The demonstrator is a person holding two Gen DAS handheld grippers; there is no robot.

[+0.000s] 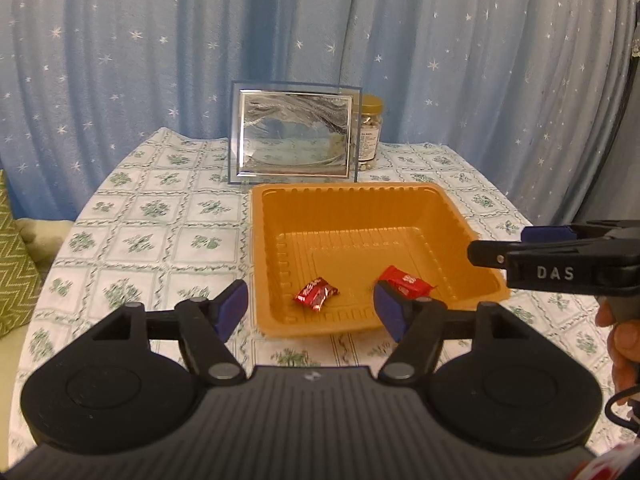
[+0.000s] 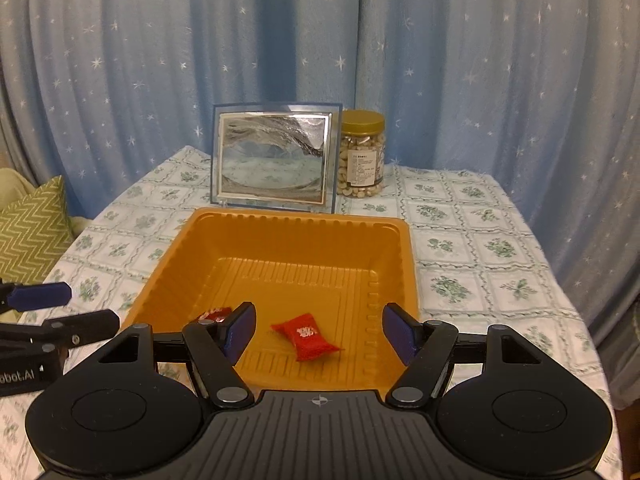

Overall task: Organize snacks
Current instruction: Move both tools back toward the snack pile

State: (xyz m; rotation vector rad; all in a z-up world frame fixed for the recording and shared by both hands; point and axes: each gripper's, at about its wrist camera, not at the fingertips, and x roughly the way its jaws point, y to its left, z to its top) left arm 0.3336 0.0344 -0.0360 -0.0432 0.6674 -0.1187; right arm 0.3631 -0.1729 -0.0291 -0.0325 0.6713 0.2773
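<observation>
Snacks, two red crinkled wrappers, inside orange tray

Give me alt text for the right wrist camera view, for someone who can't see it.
Two red wrapped candies lie in an orange plastic tray on a floral tablecloth, seen past the open, empty right gripper. Behind the tray stand a framed picture and a gold-lidded jar of nuts before a blue starry curtain; the left gripper shows at the left edge.
</observation>
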